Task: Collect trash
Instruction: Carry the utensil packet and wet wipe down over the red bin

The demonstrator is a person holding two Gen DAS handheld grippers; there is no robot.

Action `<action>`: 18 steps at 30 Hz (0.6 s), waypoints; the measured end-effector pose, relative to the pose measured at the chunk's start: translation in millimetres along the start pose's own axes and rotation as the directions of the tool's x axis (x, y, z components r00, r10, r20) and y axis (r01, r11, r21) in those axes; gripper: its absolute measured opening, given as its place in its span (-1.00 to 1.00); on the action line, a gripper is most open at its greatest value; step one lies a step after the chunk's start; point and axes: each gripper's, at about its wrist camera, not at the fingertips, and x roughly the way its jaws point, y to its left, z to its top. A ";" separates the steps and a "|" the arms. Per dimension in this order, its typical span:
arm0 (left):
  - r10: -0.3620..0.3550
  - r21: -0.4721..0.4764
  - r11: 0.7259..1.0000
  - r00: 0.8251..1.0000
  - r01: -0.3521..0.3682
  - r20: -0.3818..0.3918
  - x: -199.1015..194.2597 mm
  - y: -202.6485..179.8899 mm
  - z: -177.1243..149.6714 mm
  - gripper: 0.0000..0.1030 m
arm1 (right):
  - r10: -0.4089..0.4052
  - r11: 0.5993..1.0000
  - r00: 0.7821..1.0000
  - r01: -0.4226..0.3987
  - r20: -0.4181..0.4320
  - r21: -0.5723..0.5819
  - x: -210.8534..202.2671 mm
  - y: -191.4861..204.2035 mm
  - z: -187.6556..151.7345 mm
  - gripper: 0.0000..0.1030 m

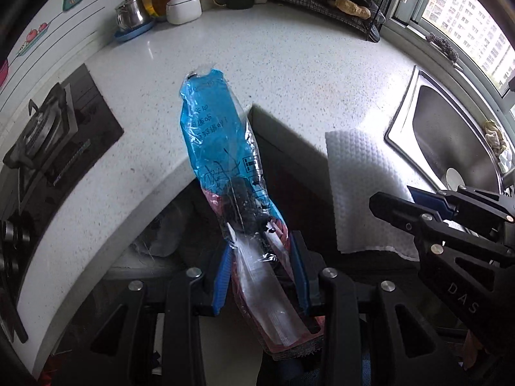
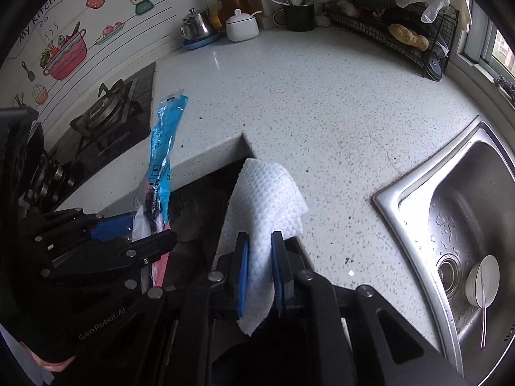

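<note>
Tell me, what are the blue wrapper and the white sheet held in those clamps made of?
The blue wrapper looks like thin glossy plastic film: it crinkles, glints and is see-through at its clear end. The white sheet seems to be soft matte paper towel or nonwoven cloth, judging by its dimpled embossing and limp drape.

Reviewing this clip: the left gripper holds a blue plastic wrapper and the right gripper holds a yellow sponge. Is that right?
Not quite. The right gripper is shut on a white paper towel, not a yellow sponge, as the right wrist view shows. The left gripper does hold the blue plastic wrapper.
</note>
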 end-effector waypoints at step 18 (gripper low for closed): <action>-0.034 -0.112 0.994 0.983 0.014 -0.182 63.0 20.5 -95.8 -0.38 | 0.031 0.999 0.970 -0.035 -0.242 -0.012 79.8 29.6 -76.6 -0.76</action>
